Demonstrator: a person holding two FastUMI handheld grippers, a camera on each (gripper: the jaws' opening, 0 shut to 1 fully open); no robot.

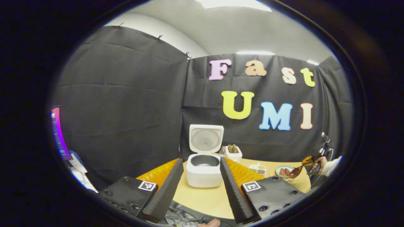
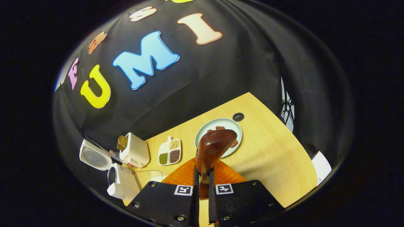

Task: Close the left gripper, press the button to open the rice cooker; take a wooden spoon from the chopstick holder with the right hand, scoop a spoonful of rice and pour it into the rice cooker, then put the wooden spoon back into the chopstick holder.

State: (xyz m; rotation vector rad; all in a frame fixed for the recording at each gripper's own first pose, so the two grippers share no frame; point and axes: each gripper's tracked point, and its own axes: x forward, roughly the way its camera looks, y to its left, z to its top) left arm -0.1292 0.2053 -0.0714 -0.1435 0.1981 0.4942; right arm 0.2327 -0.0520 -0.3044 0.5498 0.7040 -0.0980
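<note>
Left gripper (image 1: 201, 189): fingers spread wide, nothing between them; seen in the left gripper view, held above the near table edge and pointed at the cooker.
Right gripper (image 2: 202, 184): fingers pressed together on the handle of the spoon (image 2: 214, 145), shown in the right gripper view; the bowl of the spoon juts forward past the fingertips.
Spoon, position: in the right gripper view its bowl overlaps the plate (image 2: 233, 124); contact with the plate cannot be told. Contents of the bowl cannot be told.
Table (image 2: 271, 157): pale wood, rounded edge, with a small dark hole near the plate.
Cooker (image 1: 203, 170): white, near the middle of the table, directly beyond the left fingers; lid (image 1: 206, 138) standing upright and open, dark inner pot exposed.
Grain tray (image 2: 170, 152): white, divided into compartments holding green, pale and dark grains; between the holder and the plate in the right gripper view.
Plate, contents: a few reddish-brown pieces; pale rim.
Holder (image 1: 233, 153): white box just behind and to the right of the cooker, with brown handles rising from it.
Right gripper, far sight: in the left gripper view a hand (image 1: 320, 164) in a white sleeve holds it at the right table edge, the spoon tilted down toward the plate.
Monitor (image 1: 58, 132): lit, at the far left beyond the table.
</note>
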